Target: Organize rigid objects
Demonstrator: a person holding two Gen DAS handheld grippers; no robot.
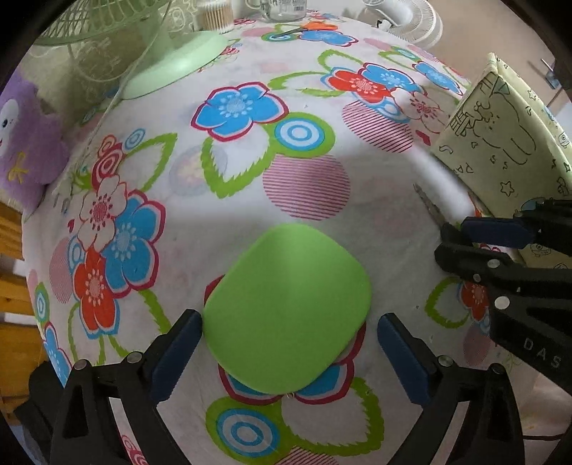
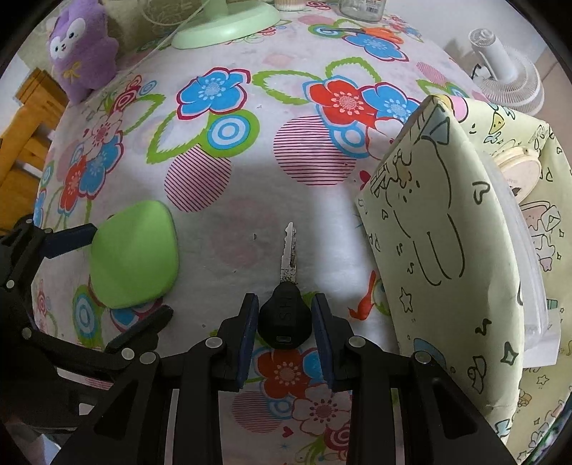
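Two grippers spread: left gripper (image 1: 289,352) straddles green pad (image 1: 287,309); right gripper (image 2: 285,331) around key (image 2: 284,314) beside box (image 2: 447,250); head should be pinched squarely.

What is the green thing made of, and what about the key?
The green pad looks like smooth matte plastic or silicone: flat colour, rounded corners, no shine. I can't tell which. The key has a dull grey metal blade with dark speckles, maybe rust, and a black moulded head, probably plastic or rubber.

Flowered tablecloth (image 1: 250,200), green fan base (image 2: 228,27), purple plush (image 2: 84,50), white fan (image 2: 507,71), wooden furniture (image 2: 28,118)
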